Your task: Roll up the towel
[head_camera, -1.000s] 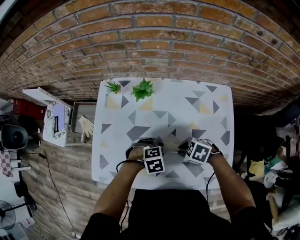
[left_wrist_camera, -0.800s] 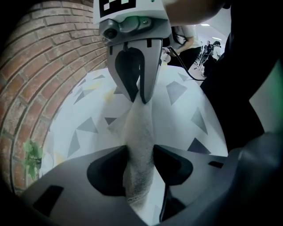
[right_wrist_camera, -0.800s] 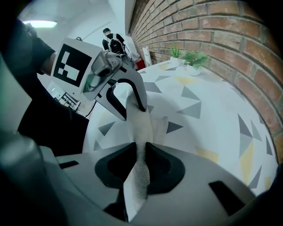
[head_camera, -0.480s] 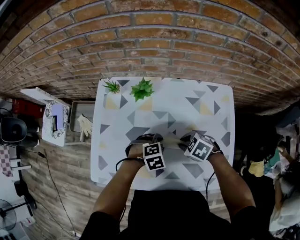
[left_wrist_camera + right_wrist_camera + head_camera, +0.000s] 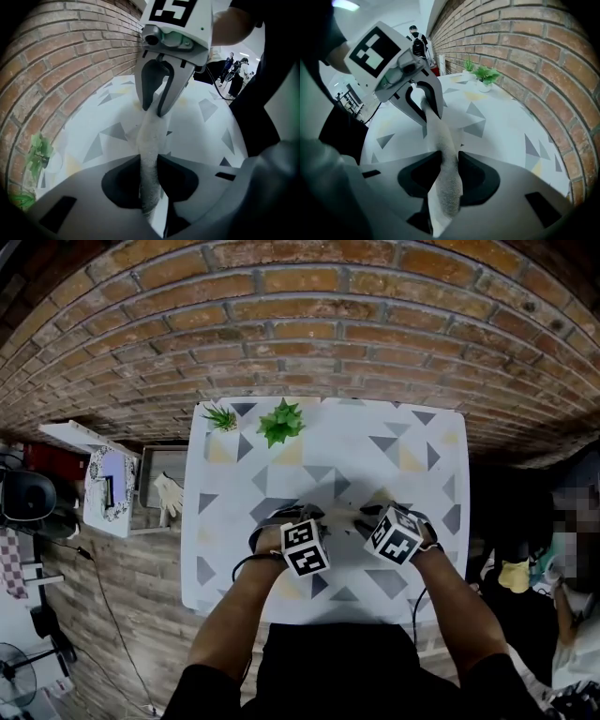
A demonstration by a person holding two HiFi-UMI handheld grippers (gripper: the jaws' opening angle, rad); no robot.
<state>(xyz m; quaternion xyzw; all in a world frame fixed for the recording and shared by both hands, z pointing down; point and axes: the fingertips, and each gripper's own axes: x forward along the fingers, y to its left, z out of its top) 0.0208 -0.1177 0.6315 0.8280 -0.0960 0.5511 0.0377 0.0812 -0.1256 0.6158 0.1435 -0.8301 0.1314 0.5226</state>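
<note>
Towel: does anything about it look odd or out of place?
Yes. The towel is bunched into a thin strand between both grippers, not a neat roll. The left gripper has just been closing on it; the right gripper has just been opening, towel between its jaws.

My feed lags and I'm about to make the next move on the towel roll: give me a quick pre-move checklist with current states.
1. Left gripper on pale fuzzy cloth towel: ok; its jaws have just been closing and press it.
2. Right gripper on towel: ok; towel fills the gap, though its jaws have just been opening.
3. Towel taut between both grippers: ok, a narrow straight strip.
4. Roll tight and even: cannot tell.
5. White table with grey and yellow triangles free ahead: ok; small green potted plant and larger green potted plant stand at its far edge.
</note>
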